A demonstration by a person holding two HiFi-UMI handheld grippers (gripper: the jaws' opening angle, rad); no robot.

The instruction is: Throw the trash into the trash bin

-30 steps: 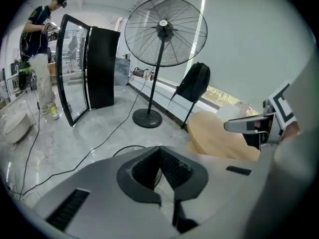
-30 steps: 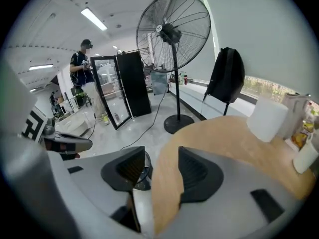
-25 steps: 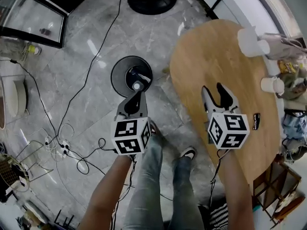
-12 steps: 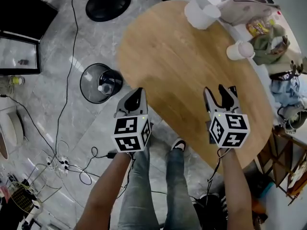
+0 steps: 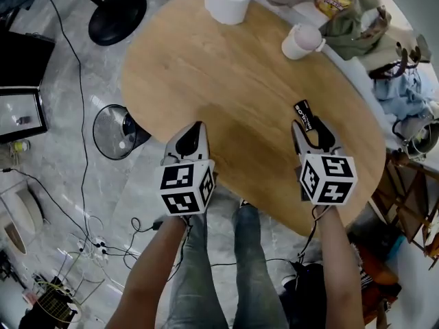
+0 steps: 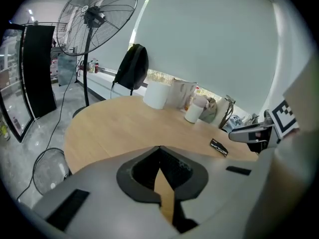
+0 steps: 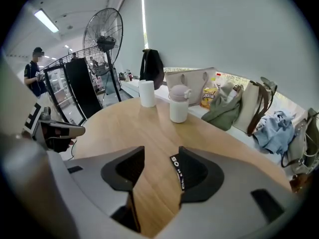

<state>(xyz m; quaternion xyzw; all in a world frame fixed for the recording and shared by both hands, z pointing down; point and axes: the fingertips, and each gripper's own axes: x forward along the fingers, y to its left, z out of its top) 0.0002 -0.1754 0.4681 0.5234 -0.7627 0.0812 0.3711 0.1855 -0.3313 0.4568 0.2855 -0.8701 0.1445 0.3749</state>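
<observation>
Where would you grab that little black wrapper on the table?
Grip the black wrapper across its narrow width, near its middle. It is a thin strip lying flat on the table, so I'd come down from above with the right gripper, whose open jaws sit right by it.

Office-like room, wooden table point(image 5: 226, 81), pedestal fan point(image 6: 97, 19), marble floor point(image 5: 103, 67)

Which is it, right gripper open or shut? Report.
Open: on the right gripper, fingers stand apart, wooden table and black wrapper showing between.
</observation>
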